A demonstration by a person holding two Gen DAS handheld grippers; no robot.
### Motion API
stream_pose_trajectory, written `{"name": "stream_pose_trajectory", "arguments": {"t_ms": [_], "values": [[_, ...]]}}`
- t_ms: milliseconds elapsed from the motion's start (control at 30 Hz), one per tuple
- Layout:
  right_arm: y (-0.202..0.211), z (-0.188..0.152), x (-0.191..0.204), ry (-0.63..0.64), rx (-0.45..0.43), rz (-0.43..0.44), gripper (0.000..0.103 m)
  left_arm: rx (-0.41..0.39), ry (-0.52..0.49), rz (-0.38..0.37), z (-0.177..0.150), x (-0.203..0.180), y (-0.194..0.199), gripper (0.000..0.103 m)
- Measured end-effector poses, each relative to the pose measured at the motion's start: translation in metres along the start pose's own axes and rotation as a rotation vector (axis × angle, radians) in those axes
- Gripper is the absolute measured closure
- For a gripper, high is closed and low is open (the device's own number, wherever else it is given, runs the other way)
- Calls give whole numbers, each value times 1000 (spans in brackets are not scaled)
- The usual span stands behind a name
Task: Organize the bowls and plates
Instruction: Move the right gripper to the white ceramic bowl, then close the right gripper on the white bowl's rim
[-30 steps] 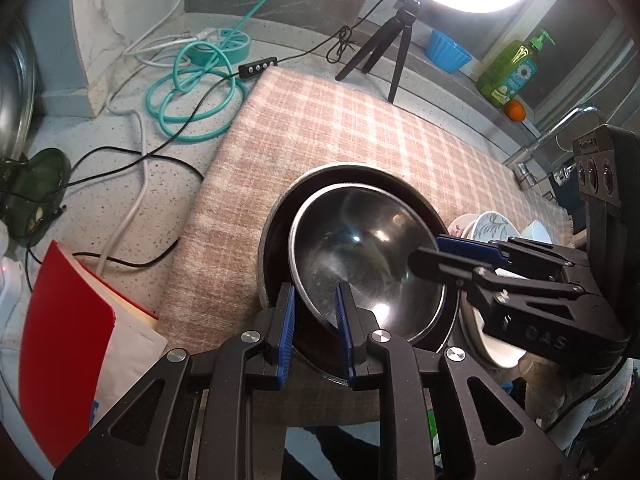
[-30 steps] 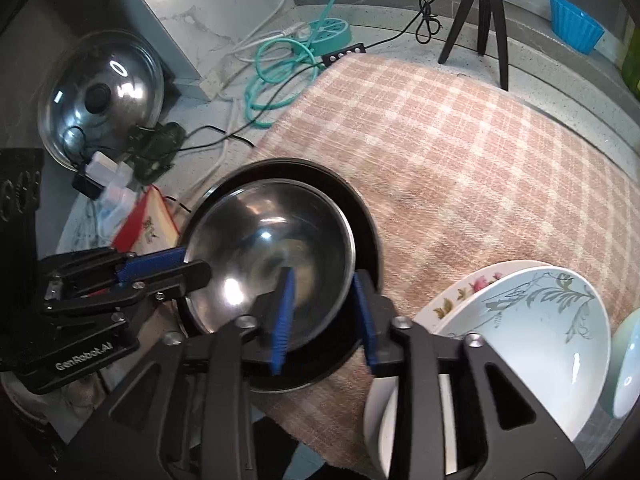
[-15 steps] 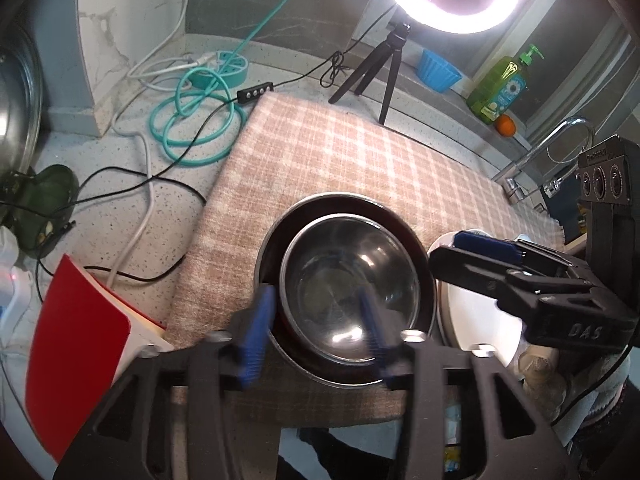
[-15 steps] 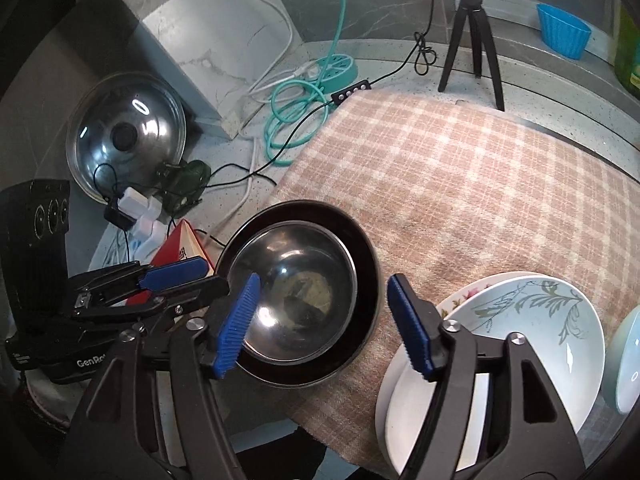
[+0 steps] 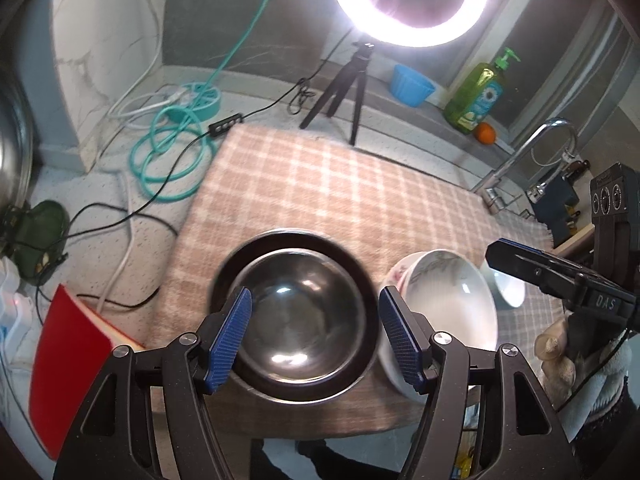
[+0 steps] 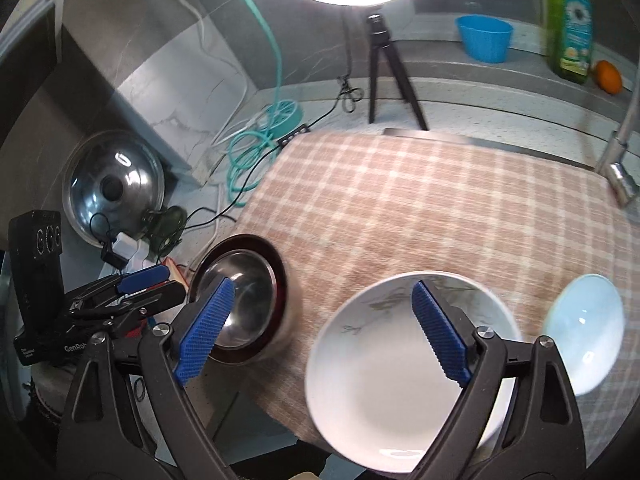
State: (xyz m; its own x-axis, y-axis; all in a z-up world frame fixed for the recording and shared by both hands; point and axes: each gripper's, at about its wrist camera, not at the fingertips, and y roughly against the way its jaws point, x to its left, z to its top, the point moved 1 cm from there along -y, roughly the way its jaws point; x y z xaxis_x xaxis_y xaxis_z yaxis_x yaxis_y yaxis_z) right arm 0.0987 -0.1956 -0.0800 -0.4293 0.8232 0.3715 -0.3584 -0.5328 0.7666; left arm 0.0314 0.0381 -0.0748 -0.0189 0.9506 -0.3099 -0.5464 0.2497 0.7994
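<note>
2 claws (empty, spread) angled downward.

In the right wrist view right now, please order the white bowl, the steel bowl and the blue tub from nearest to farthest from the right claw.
1. White bowl: directly below the open right claw.
2. Steel bowl: left, nested in a dark dish.
3. Blue tub: far back on the ledge.
</note>
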Motion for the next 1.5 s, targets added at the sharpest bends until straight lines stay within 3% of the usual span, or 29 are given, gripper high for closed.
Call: {"name": "stream_pose_trajectory", "arguments": {"t_ms": [233,633,900,1200,1300,1433,1500], "values": [[39,-4,-53,-98,-59,-58,10,-19,-41,-62,8,-38,-5,37],[87,-27,-153,-261,-114,-168,10,25,-132,-169,13,-113,-42,37],[94,-48,-204,-334,-94,-220,10,83,-180,-233,8,-161,-78,37],[82,-65,-237,-378,-59,-204,10,175,-215,-275,-4,-202,-121,38],[76,-68,-242,-387,-48,-181,10,191,-227,-281,-5,-212,-131,40],[69,-71,-244,-382,-35,-163,12,221,-241,-288,-6,-221,-146,52],[65,-72,-244,-379,-22,-154,20,238,-251,-288,-7,-225,-152,58]]}}
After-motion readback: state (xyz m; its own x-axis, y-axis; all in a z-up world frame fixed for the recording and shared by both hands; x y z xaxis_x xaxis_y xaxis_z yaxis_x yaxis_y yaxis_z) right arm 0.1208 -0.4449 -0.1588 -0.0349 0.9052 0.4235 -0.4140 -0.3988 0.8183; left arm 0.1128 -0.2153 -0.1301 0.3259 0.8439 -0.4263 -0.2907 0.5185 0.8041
